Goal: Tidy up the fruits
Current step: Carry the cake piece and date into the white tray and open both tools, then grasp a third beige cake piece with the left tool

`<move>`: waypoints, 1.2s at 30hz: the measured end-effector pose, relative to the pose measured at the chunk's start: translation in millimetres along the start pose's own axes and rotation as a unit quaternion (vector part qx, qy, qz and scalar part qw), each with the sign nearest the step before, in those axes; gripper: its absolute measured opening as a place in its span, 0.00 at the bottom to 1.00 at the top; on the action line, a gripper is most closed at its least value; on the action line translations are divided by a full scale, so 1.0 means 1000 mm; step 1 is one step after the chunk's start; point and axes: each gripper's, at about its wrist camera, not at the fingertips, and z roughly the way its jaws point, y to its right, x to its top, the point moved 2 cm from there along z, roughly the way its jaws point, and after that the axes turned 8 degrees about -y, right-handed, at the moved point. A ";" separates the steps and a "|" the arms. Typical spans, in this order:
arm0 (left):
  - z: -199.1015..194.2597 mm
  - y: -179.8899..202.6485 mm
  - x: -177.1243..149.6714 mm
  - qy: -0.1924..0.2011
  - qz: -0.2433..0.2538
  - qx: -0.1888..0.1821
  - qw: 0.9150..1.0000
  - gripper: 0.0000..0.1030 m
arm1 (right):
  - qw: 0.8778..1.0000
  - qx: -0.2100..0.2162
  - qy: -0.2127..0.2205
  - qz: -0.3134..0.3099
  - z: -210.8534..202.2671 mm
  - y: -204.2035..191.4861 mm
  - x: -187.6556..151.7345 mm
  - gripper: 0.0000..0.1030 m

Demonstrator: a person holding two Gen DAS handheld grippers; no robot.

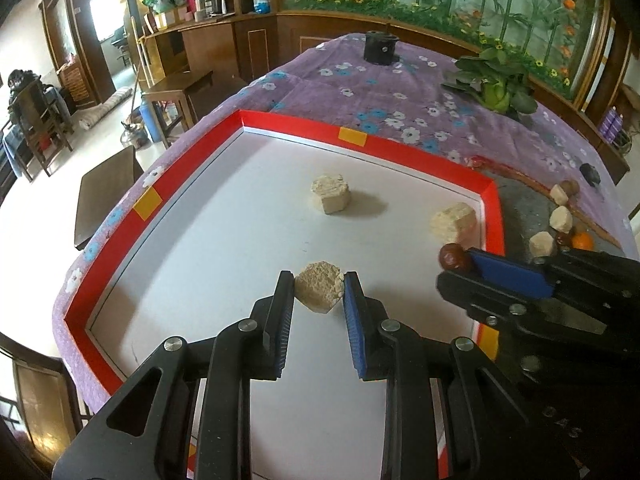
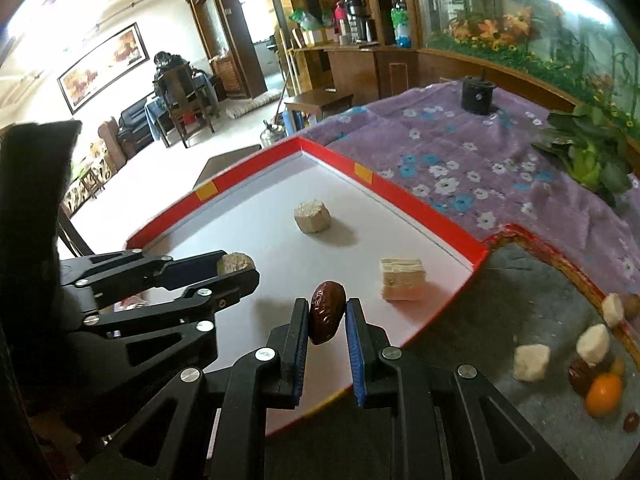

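Here the left gripper [image 1: 319, 294] is clamped on a pale, crumbly hexagonal block [image 1: 319, 291], held between its black and blue pads low in the centre of the left wrist view, above the white floor of the red-rimmed tray [image 1: 160, 196]. The right gripper [image 2: 327, 320] is closed on a dark brown wrinkled date [image 2: 327, 312], which stands upright between its pads near the bottom centre of the right wrist view, over the near edge of the same tray. Two more pale blocks lie on the tray floor: one [image 1: 331, 194] toward the middle of the frame, another [image 1: 454, 222] near the tray's right rim. To the right of the tray, on a grey mat [image 2: 552, 300], lies a loose cluster of pale blocks [image 2: 531, 361], dark dates [image 2: 579, 376] and a small orange fruit [image 2: 603, 394], at the lower right of the right wrist view. The tray and mat rest on a purple flowered cloth [image 1: 360, 88], with a leafy green plant [image 1: 496, 84] at the upper right and a black cylindrical object [image 1: 380, 46] at the top centre of the left wrist view.
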 end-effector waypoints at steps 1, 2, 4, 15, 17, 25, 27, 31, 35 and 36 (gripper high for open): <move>0.001 -0.001 0.000 0.001 -0.001 0.004 1.000 0.23 | 1.000 -0.001 -0.003 0.001 0.004 0.001 0.001 0.17; 0.001 -0.001 0.000 0.001 -0.002 0.007 1.000 0.23 | 1.000 -0.002 -0.005 0.001 0.009 0.002 0.002 0.17; 0.004 -0.003 0.001 -0.005 -0.008 0.010 1.000 0.23 | 1.000 -0.003 -0.009 0.002 0.015 0.002 0.002 0.17; 0.009 -0.009 0.000 -0.016 -0.022 0.031 0.999 0.32 | 1.000 0.012 0.003 0.012 0.015 0.001 0.000 0.31; 0.008 -0.010 -0.001 -0.012 -0.023 0.032 0.999 0.36 | 1.000 0.011 0.007 0.018 0.010 0.004 -0.003 0.33; -0.007 0.005 -0.003 0.011 -0.014 0.030 0.999 0.51 | 0.997 -0.008 0.071 0.041 -0.031 0.015 -0.019 0.55; -0.014 0.013 -0.004 0.022 -0.008 0.029 0.999 0.51 | 0.996 -0.014 0.080 0.048 -0.042 0.020 -0.024 0.56; -0.025 0.028 -0.004 0.037 0.006 0.023 0.999 0.51 | 0.992 0.001 0.103 0.068 -0.066 0.035 -0.039 0.58; -0.032 0.049 -0.006 0.044 0.026 0.005 0.999 0.51 | 0.985 -0.007 0.137 0.101 -0.092 0.057 -0.062 0.66; -0.034 0.057 -0.007 0.046 0.035 -0.005 0.998 0.51 | 0.984 -0.010 0.140 0.105 -0.097 0.062 -0.068 0.66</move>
